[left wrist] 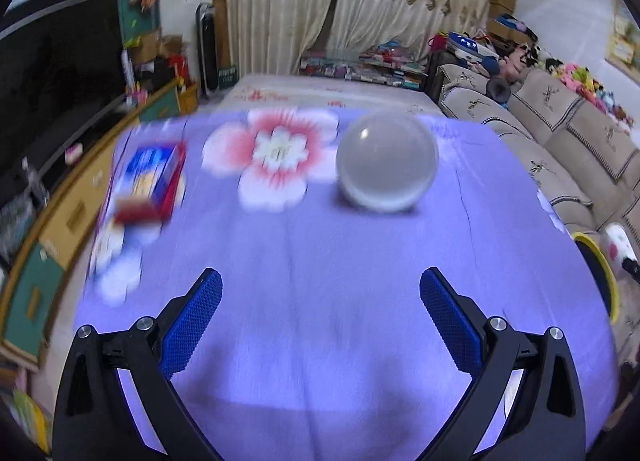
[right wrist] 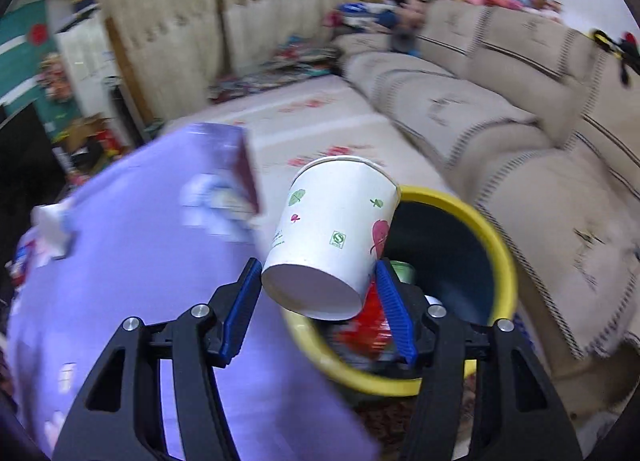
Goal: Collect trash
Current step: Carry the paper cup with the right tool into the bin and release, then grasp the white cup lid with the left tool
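Centre frame, over the yellow bin: right gripper clamped on paper cup, tilted. Lower frame, left gripper spread wide, clear dome beyond on purple cloth.

A white cup printed with green leaves and pink shapes, a yellow-rimmed bin dark inside, a lilac cloth with a pink-and-white flower, and beige sofa with dark stripes.
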A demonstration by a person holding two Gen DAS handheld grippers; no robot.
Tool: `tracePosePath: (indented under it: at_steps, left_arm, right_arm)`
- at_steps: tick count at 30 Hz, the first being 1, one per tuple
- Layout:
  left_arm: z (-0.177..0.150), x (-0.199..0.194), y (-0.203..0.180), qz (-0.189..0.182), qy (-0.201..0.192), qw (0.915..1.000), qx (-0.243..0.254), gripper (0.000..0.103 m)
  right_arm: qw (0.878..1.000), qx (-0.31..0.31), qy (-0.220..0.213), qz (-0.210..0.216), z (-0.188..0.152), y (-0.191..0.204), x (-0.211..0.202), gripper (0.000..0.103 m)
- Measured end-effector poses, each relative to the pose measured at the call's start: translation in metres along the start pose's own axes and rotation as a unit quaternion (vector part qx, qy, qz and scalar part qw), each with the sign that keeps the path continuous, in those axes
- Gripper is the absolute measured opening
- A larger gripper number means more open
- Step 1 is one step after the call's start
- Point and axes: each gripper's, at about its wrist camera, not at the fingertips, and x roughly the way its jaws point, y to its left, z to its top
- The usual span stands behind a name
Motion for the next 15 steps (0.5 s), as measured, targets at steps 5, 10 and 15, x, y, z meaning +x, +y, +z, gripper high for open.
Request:
tracePosePath:
  at_steps: [5, 10, 15]
  left_arm:
    - [0.036, 0.033, -0.015, 0.007, -0.005, 0.9996, 0.026, 0.091]
    - [0.062, 0.066, -0.018, 0.010, -0.006, 0.9997, 0.021, 0.090]
    - [0.079, 0.089, -0.019, 0.018, -0.006, 0.9995, 0.027, 0.081]
  right_arm:
    - [0.999, 0.018, 0.028, -0.031, -0.006, -0.032, 0.033, 0.056]
    - [0.997, 0.025, 0.053, -0.047, -0.004, -0.041, 0.062, 0.057]
    - [0.997, 0.027, 0.049, -0.051, -0.005, -0.047, 0.063, 0.068]
